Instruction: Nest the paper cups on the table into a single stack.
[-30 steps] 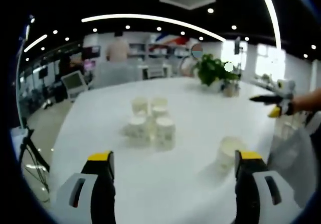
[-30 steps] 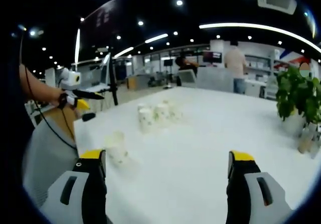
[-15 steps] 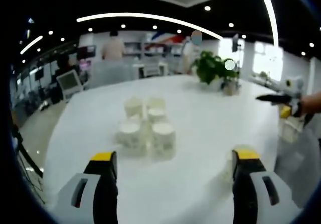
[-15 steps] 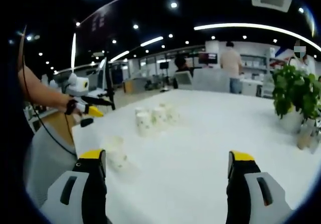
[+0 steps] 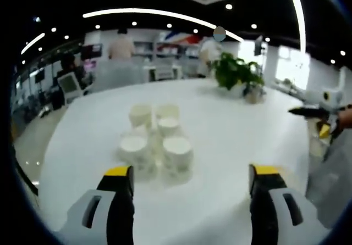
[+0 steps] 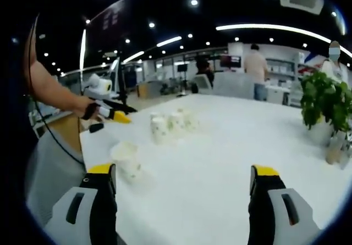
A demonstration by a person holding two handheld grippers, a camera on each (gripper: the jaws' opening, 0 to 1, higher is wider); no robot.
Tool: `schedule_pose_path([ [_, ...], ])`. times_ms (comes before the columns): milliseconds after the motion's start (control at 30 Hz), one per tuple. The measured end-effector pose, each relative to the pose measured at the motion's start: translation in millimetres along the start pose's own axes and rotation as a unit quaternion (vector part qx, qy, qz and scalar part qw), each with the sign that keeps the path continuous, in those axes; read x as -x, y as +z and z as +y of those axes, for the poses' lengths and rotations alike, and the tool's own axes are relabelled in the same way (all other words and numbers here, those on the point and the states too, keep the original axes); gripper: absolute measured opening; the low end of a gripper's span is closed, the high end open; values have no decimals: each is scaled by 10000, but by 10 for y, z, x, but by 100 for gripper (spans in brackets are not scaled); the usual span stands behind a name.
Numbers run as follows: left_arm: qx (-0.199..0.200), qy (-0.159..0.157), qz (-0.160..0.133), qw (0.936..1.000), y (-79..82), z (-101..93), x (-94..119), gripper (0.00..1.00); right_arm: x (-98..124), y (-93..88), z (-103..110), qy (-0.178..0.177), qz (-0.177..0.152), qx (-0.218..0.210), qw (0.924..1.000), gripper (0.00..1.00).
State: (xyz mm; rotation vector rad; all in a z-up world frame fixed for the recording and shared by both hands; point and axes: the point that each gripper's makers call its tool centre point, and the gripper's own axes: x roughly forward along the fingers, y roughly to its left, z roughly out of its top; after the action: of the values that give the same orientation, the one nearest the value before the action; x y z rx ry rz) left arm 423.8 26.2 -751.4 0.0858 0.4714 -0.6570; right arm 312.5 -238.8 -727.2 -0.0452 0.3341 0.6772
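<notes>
I bring my left gripper point(image 5: 187, 182), jaws apart, closer to the cluster of white paper cups point(image 5: 154, 138) mid-desk, nothing nested yet, while my right gripper point(image 6: 184, 187) hangs open beside a lone white paper cup point(image 6: 126, 157).

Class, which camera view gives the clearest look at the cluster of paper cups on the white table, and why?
The left gripper view: the cluster of paper cups sits near and central, open rims visible, so single cups can be told apart. In the right gripper view the cluster is farther, smaller and blurred; a lone cup stands nearer there.
</notes>
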Motion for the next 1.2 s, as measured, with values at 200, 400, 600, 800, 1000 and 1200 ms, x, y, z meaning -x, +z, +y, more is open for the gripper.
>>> schedule_pose_path([
  [200,-138,-25,39,9999,69,-21,-210,78,-5,4,10,-8,-11,-21,10000,100],
  [400,-317,-81,191,9993,73,-54,-423,72,-8,-27,16,5,40,-29,10000,100],
  [600,-423,116,359,9984,16,25,-578,60,-15,-37,3,-36,17,-99,9999,100],
  [800,-161,208,316,9992,17,117,-728,59,-33,-75,25,-26,54,-116,9999,100],
  [1000,-160,217,370,9990,29,159,-816,57,-23,-94,-2,-55,81,-144,9998,100],
  [1200,-266,106,426,9987,41,154,-877,53,-20,-85,-43,-86,75,-146,9998,100],
])
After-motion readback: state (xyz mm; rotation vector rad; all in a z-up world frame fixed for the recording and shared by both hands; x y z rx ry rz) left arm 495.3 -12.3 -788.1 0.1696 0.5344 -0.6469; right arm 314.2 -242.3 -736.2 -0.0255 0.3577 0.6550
